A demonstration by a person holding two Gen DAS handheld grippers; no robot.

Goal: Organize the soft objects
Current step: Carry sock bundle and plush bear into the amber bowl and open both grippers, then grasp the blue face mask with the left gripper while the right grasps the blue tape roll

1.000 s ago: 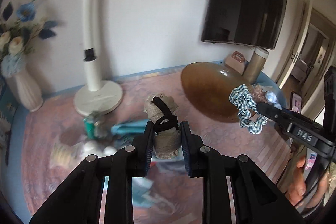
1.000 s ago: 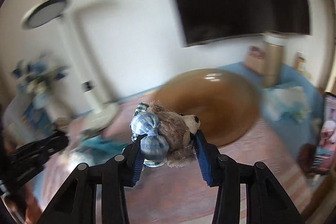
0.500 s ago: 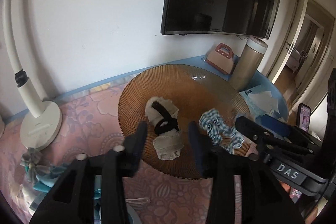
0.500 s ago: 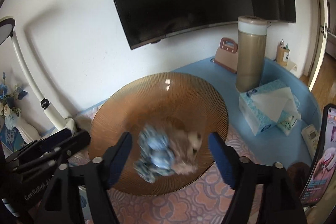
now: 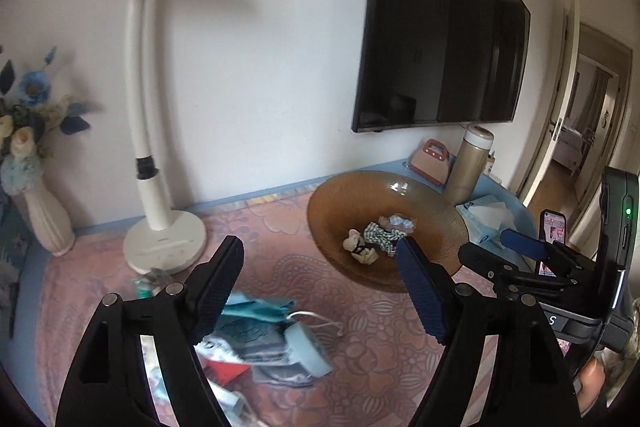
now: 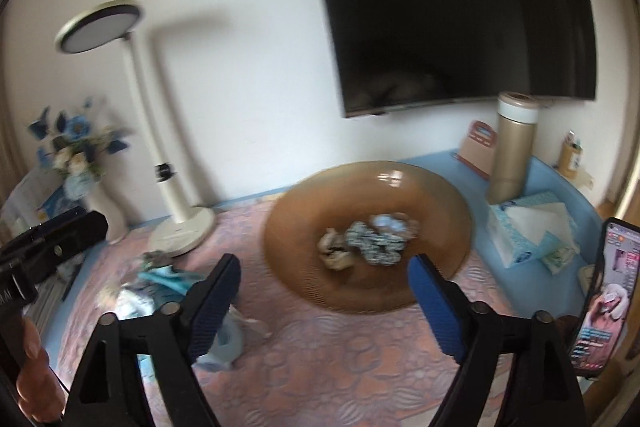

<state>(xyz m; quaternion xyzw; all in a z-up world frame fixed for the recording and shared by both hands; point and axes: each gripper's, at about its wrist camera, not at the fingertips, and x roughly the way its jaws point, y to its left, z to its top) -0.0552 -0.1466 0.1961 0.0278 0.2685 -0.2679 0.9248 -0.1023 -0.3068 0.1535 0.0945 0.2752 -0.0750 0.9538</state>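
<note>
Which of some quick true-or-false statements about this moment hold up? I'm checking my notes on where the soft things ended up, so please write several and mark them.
1. The striped scrunchie lies in the brown bowl. True.
2. The left gripper is shut on the beige toy. False: it is open and empty; the toy lies in the bowl.
3. The right gripper is open. True.
4. The tissue box sits inside the bowl. False: it stands beside it, on the blue surface.
5. The lamp lies tipped over. False: it stands upright.
</note>
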